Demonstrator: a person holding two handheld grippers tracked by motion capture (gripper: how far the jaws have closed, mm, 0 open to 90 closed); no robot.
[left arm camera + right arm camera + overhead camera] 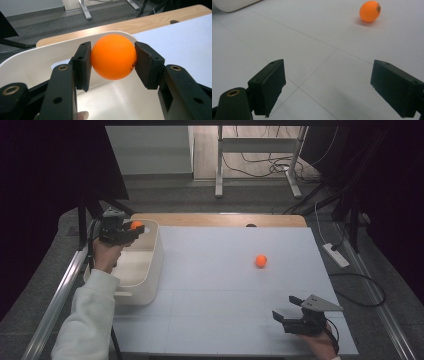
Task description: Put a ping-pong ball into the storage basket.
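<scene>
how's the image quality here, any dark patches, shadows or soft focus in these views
High view: both upper corners are nearly black, while the white table is evenly lit. Left gripper view: the held orange ball is sharp, with the white bin bright beneath it. Right gripper view: the loose ball casts a faint shadow and the near jaws look slightly soft.
</scene>
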